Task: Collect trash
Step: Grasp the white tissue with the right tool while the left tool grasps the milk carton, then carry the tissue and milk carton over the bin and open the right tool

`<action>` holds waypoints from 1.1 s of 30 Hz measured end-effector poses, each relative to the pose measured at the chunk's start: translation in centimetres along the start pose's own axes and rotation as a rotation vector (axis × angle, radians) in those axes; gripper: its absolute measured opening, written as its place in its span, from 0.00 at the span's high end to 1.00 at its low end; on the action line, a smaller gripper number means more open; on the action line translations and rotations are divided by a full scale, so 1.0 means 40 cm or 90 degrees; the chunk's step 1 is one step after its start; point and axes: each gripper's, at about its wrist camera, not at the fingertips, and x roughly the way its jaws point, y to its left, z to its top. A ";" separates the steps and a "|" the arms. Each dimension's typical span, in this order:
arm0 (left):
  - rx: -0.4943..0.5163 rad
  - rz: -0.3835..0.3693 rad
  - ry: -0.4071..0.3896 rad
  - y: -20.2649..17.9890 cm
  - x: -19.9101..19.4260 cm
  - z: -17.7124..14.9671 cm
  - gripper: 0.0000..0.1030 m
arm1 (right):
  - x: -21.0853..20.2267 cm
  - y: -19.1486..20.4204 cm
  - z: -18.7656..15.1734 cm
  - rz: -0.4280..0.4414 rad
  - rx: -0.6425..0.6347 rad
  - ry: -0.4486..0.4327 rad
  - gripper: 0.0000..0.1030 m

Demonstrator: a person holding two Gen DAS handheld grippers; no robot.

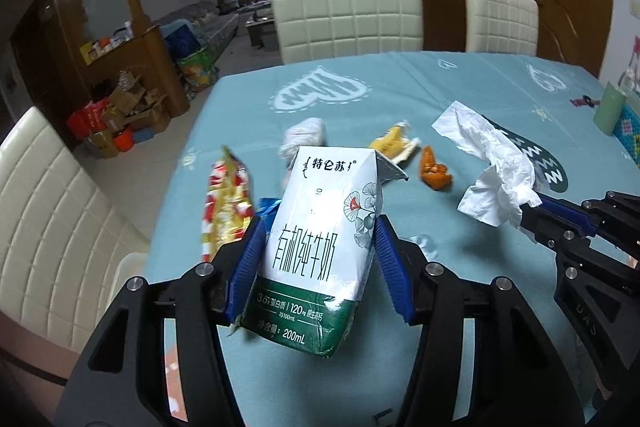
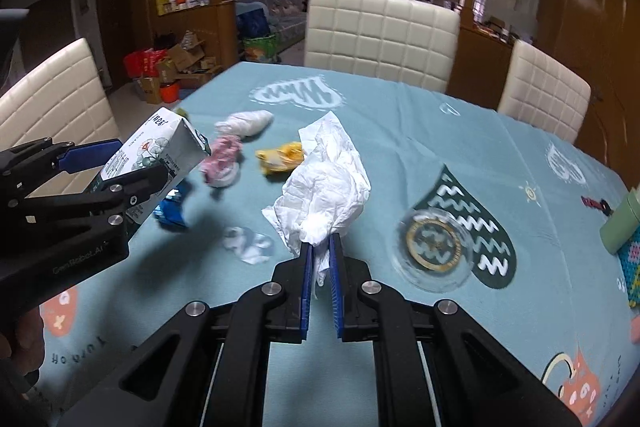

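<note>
Left gripper (image 1: 320, 263): closed partway on the milk carton (image 1: 320, 247); blue pads pressed its two broad sides, a grip on the flat faces that probably kept the light box from twisting.
Milk carton: clear of the teal tablecloth (image 1: 400, 99); long axis ran away from the wrist and upward, opened spout end farthest out, base nearest the camera; in the right wrist view it (image 2: 156, 155) tilted, top toward the table's middle.
Right gripper (image 2: 320, 259): fully shut; pads pinched one corner of the crumpled tissue (image 2: 324, 183), so the rest stood loose above the tips.
Tissue: lifted off the cloth; long axis roughly along the fingers.
Still on the table: yellow wrapper (image 1: 394, 143), orange peel (image 1: 434, 171), red-and-gold wrapper (image 1: 226, 203), white wad (image 1: 304, 137), blue scrap (image 2: 172, 213).
Judgement: both hands loaded; a bin seemed the next need; none in view.
</note>
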 end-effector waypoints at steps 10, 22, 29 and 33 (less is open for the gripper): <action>-0.083 0.083 -0.011 0.178 -0.090 -0.050 0.45 | -0.021 0.186 0.061 0.078 -0.091 -0.032 0.92; -0.184 0.188 -0.015 0.380 -0.189 -0.141 0.45 | -0.034 0.400 0.110 0.163 -0.185 -0.063 0.92; -0.229 0.239 -0.017 0.467 -0.245 -0.193 0.45 | -0.041 0.490 0.124 0.204 -0.225 -0.075 0.92; -0.252 0.262 -0.015 0.512 -0.265 -0.216 0.45 | -0.043 0.536 0.128 0.226 -0.246 -0.080 0.92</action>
